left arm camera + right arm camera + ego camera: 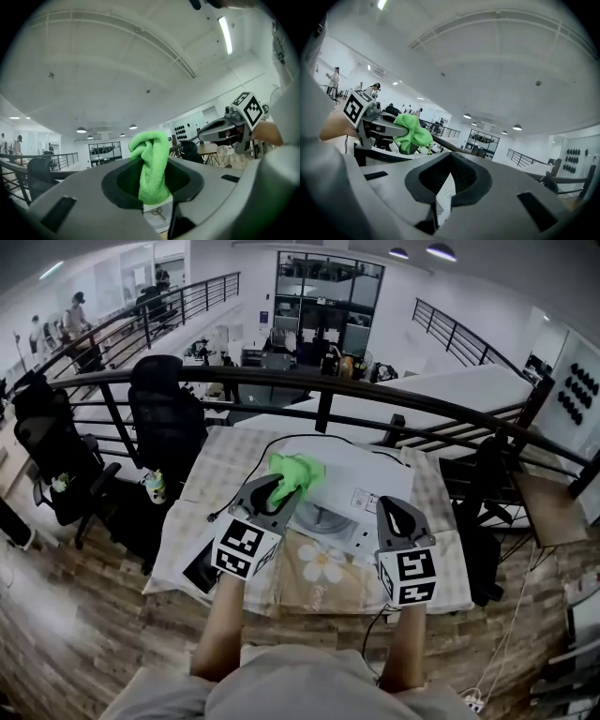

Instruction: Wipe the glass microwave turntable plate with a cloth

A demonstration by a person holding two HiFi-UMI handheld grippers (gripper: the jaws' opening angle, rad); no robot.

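My left gripper (284, 489) is shut on a bright green cloth (298, 471), held up above the white microwave (361, 486) on the table. In the left gripper view the cloth (153, 164) bunches up between the dark pads (185, 180) and hangs down the middle. A round greyish plate-like thing (323, 517) lies below the cloth; I cannot tell whether it is the glass turntable. My right gripper (396, 509) hovers to the right of it, shut, with nothing between its jaws (450, 161). It sees the cloth (412, 133) from the side.
The table (202, 486) wears a pale checked cover, with a flower-print mat (323, 563) at the front and a dark flat item (201, 568) at the front left. A black railing (319, 381) runs behind, with a black office chair (167, 423) to the left.
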